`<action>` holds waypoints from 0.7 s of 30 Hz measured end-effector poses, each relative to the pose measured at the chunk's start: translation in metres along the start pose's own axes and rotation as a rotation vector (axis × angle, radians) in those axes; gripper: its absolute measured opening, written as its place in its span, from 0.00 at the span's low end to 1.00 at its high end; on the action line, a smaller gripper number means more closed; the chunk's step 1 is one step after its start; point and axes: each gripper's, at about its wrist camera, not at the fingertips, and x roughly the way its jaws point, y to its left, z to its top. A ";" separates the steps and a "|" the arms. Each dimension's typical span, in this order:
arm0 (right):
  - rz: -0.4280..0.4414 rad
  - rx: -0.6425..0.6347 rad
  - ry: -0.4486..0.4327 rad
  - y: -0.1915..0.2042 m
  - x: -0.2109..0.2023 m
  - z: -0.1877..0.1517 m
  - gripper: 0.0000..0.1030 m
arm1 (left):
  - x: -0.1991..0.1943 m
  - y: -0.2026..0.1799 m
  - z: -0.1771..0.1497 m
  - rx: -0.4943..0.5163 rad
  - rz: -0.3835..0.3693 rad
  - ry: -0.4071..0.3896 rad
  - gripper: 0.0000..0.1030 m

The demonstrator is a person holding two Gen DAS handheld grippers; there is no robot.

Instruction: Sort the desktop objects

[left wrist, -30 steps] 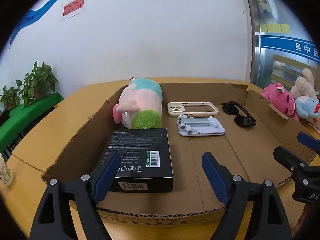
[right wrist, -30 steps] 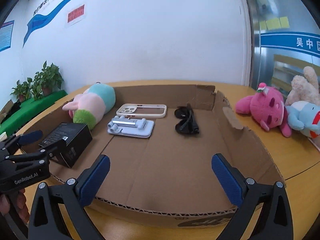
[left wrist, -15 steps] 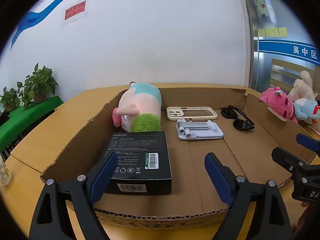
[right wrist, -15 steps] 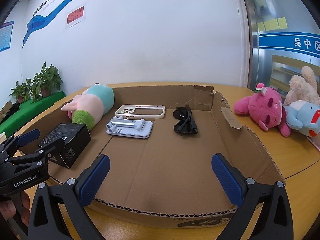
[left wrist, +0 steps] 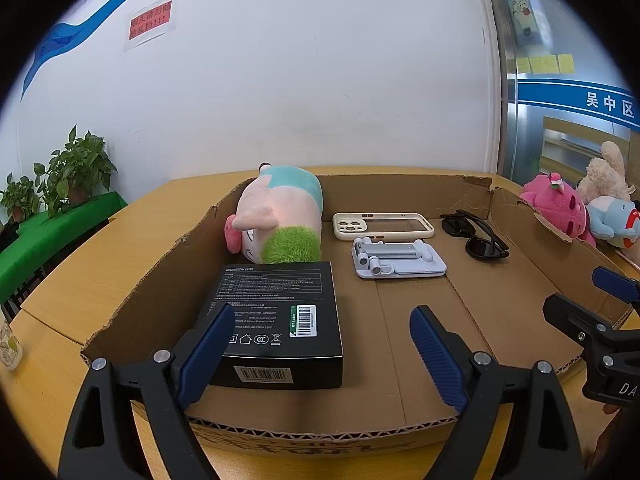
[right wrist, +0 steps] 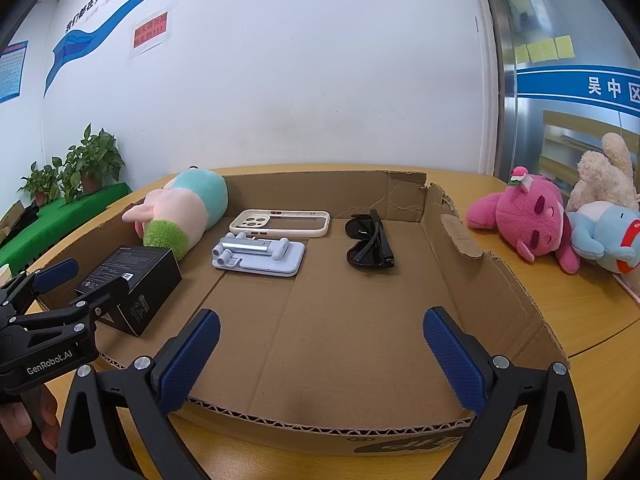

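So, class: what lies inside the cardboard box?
Inside the cardboard box lie a plush toy, a black carton, a phone case, a phone stand and sunglasses. Whatever the plush and carton cover is hidden.

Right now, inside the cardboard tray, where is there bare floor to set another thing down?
Bare floor of the cardboard tray: the near half, from the black box to the right wall, and the strip right of the sunglasses. The far-left corner is crowded: plush toy, phone case and phone stand.
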 end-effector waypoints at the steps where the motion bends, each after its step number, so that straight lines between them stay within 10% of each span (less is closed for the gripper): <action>1: -0.001 0.000 0.000 0.000 0.000 0.000 1.00 | 0.000 0.000 0.000 0.001 -0.001 0.000 0.87; 21: 0.000 -0.001 0.000 0.000 0.001 0.000 1.00 | 0.003 0.001 0.003 0.008 -0.011 0.008 0.97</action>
